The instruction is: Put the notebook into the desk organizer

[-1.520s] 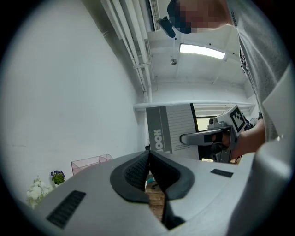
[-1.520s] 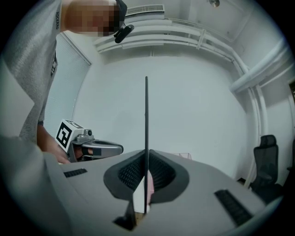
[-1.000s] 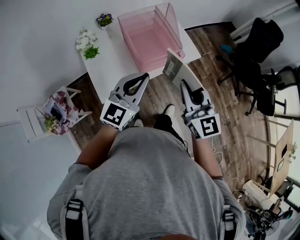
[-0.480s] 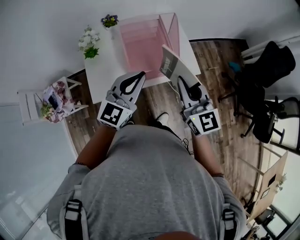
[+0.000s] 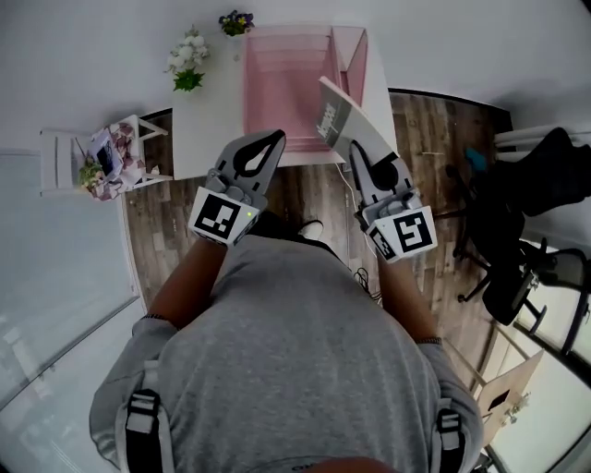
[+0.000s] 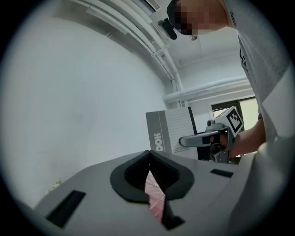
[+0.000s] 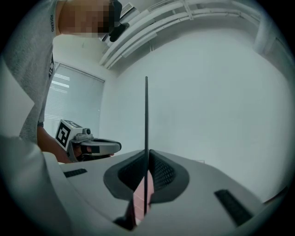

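white counter [image 5: 208, 129] sits against the wall, wood floor below it; the pink see-through desk organizer [image 5: 277, 92] takes up the counter's right half and there's nothing inside that i can see; the notebook [image 5: 337, 120] isn't in it yet, it's up in the air on edge, tilted, over the organizer's near right corner in the head view; can't tell if it touches the pink wall; right gripper [image 5: 355, 150] is clamped on the notebook's near edge, and in its own view [image 7: 147, 152] the notebook [image 7: 146, 115] is just a thin dark line rising from between the jaws; left gripper [image 5: 275, 137] is just left of it at the organizer's near edge, jaws pinched together on nothing [image 6: 149, 151], with the notebook [image 6: 173, 131] showing side-on beyond it; small stuff: white flowers [image 5: 187, 65] and a little purple plant [image 5: 235, 20] at the back of the counter
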`<control>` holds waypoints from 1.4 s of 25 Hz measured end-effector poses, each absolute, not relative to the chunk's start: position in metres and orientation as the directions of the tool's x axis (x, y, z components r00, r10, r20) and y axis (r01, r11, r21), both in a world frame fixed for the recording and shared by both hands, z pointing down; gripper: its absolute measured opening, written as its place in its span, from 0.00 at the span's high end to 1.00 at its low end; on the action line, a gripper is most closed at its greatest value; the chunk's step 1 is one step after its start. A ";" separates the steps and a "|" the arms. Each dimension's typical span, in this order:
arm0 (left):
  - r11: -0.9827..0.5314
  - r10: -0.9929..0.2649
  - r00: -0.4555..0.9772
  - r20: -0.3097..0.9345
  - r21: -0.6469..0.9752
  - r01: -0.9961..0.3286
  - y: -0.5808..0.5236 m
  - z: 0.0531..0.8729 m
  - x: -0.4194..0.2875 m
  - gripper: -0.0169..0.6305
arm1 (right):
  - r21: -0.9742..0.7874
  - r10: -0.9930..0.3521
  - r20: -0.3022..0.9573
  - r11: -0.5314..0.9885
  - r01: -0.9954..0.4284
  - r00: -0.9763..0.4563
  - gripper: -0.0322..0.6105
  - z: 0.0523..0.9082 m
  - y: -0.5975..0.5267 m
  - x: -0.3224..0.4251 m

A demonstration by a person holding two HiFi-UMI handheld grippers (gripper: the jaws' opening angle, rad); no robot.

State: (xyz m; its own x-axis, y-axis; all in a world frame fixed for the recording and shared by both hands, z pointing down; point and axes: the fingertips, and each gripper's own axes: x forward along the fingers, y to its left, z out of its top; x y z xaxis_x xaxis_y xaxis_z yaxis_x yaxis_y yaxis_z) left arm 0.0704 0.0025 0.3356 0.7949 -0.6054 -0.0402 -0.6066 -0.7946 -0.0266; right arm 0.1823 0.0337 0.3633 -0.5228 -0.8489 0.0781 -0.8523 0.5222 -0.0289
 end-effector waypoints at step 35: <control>-0.754 -0.654 0.750 -0.096 0.005 -0.657 -0.172 0.342 0.034 0.95 | -0.237 -0.692 0.188 0.657 -0.716 -0.697 0.92 0.383 -0.148 0.128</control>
State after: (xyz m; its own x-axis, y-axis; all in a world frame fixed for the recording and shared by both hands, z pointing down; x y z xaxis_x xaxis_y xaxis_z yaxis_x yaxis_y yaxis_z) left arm 0.0336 -0.1716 0.3418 0.7501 -0.6543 -0.0961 -0.6570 -0.7539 0.0047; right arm 0.1279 -0.1481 0.3826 -0.6974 -0.6917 0.1878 -0.7156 0.6570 -0.2373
